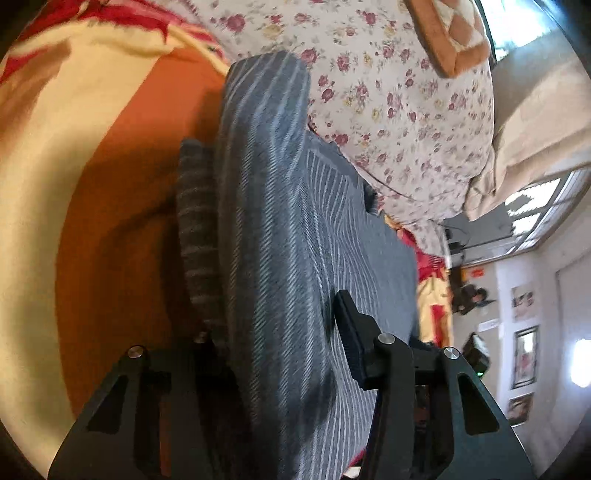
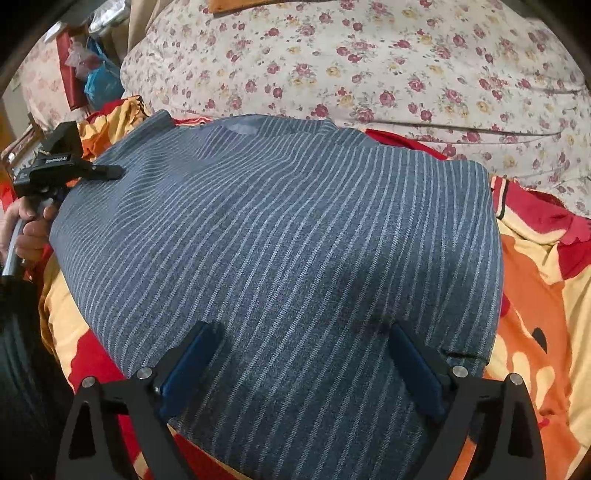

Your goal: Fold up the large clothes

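A large grey-blue garment with thin pale stripes (image 2: 280,236) lies folded flat on a red, orange and yellow blanket (image 2: 535,280). My right gripper (image 2: 299,354) is open, its blue-padded fingers (image 2: 192,362) spread wide just above the garment's near part. My left gripper (image 2: 110,170) shows at the garment's far left edge, held by a hand; there its jaws look closed on the edge. In the left wrist view the garment (image 1: 280,229) runs between the left gripper's fingers (image 1: 351,332), and the gripper (image 1: 273,332) grips the folded edge; the left finger is hidden by cloth.
A floral quilt (image 2: 369,66) is heaped right behind the garment. An orange cushion (image 1: 450,33) lies on top of it. Bags and clutter (image 2: 92,74) stand at the far left. A wall with pictures (image 1: 524,354) and a window (image 1: 546,206) lie beyond the bed.
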The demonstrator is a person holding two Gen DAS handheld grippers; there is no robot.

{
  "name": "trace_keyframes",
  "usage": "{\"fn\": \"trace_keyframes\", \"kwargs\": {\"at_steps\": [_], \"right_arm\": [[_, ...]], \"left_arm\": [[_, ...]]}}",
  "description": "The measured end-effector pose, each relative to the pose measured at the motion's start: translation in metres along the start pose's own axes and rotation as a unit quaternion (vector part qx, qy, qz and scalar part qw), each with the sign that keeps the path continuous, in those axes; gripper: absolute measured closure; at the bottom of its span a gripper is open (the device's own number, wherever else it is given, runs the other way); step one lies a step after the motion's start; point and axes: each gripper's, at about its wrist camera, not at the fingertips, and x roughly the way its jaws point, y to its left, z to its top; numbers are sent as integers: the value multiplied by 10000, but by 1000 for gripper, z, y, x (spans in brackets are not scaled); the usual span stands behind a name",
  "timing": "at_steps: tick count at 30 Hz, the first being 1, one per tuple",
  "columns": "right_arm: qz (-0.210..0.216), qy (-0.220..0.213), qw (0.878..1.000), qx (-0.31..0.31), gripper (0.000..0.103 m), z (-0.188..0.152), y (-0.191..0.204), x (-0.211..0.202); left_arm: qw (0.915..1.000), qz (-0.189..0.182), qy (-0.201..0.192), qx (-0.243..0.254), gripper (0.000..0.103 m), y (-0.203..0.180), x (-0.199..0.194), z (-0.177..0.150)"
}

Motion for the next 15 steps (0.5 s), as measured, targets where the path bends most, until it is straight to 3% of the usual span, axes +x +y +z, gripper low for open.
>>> {"fn": "trace_keyframes", "kwargs": {"at_steps": [4,7,8,9,10,13,15], "right_arm": [[48,64,10000,42,7,0,-1,-1],[96,82,9999,77,7,1,-2,-1],[109,67,9999,95,7,1,-3,-3],[143,22,9998,147,7,2,-4,-6],[251,-77,9992,293,9,2,-8,-13],[534,-482,9945,765,13,2,-24,-35],[479,-816,9885,1178,13,-1,-42,-53]], "left_arm": [[9999,-32,-70,-66,58,-1,0,-5],[9998,159,-152,6,59,-11,1,-4],[9992,308,-204,133,73,-18,-1,-5],[9989,345,-233,203,79,-24,-1,-7],[9986,346,-282,290,85,-33,-2,-8],[9978,177,-537,342,87,-63,-11,-7],[9969,38,-716,326,87,-90,-12,-4]]}}
